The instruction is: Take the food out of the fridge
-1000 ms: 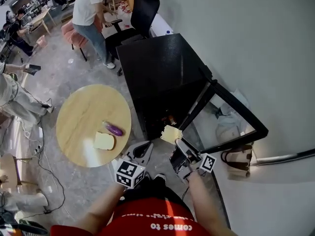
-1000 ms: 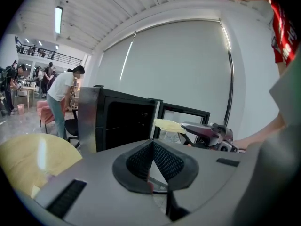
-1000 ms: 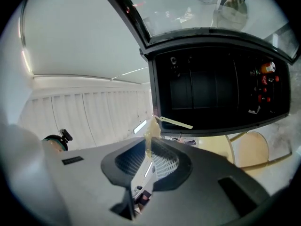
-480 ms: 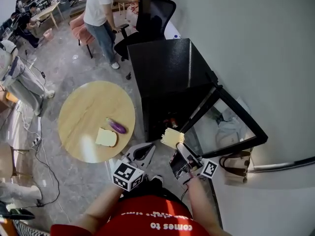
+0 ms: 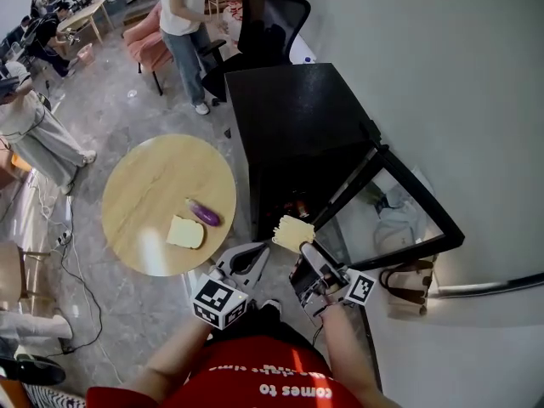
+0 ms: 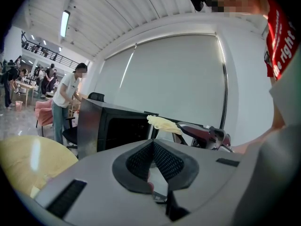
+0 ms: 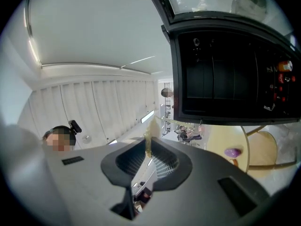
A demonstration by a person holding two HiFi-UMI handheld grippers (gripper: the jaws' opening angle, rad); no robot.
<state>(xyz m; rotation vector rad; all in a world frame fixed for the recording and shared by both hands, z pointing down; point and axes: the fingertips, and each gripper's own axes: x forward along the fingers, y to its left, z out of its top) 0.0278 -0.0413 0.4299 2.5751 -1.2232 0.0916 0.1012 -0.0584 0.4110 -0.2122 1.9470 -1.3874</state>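
The yellow ridged food slice [image 5: 293, 233] is held just outside the open fridge [image 5: 297, 134]. It projects forward from the tips toward the opening and is seen edge-on between the pads. The right tongs [image 5: 303, 250] are nearly closed, pinched on it. The left tongs [image 5: 255, 255] are closed on nothing, near the round surface [image 5: 144, 202].

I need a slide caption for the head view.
Right gripper holds a pale yellow food slice before the open black fridge.
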